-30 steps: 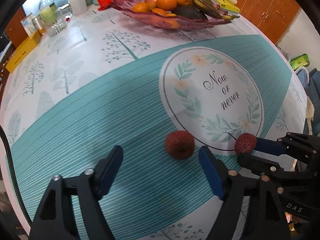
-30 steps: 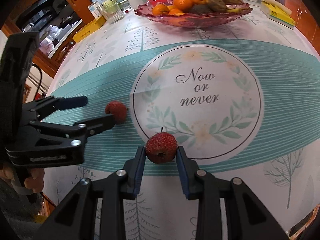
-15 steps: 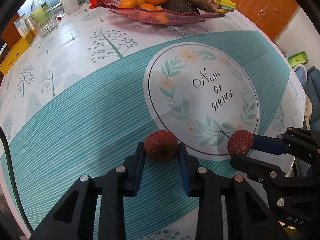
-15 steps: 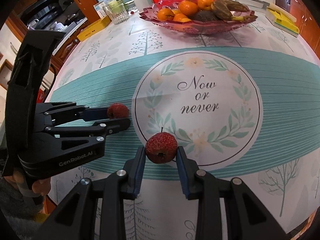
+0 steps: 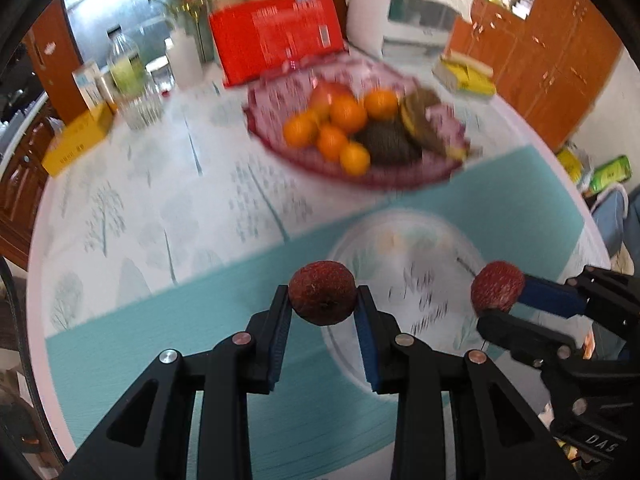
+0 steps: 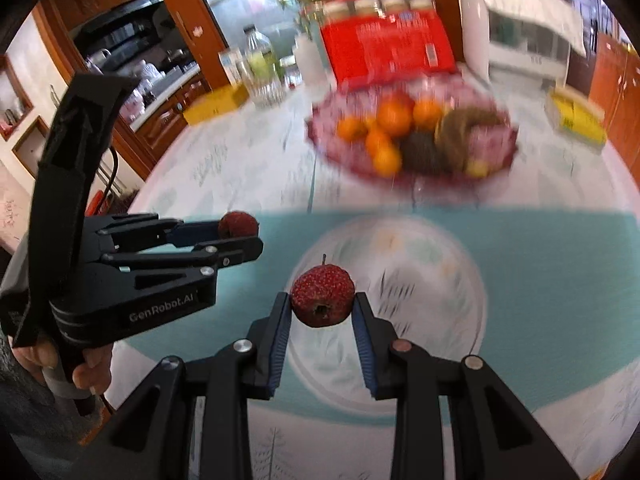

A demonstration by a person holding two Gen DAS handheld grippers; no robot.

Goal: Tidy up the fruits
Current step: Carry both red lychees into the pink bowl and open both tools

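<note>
My left gripper point(image 5: 322, 307) is shut on a dark red hawthorn fruit point(image 5: 322, 292), held above the teal tablecloth. My right gripper point(image 6: 322, 307) is shut on a brighter red hawthorn fruit point(image 6: 322, 295) with a short stem, lifted over the round printed emblem. Each view shows the other gripper: the right one point(image 5: 496, 298) with its fruit point(image 5: 497, 287) at the right, the left one point(image 6: 236, 236) with its fruit point(image 6: 237, 224) at the left. A pink glass fruit bowl point(image 5: 264, 120) point(image 6: 320, 136) with oranges and dark fruit stands farther back.
Behind the bowl stand a red carton point(image 5: 276, 40), a white appliance point(image 5: 416, 4), bottles and a glass jar point(image 5: 138, 104), and a yellow box point(image 5: 76, 140). A yellow packet point(image 5: 466, 74) lies at the right. A hand point(image 6: 86, 372) grips the left gripper's handle.
The left gripper shut on the dark red fruit on the cloth. Both grippers then rose with their fruits and tipped up, bringing the bowl nearer the middle of view.
</note>
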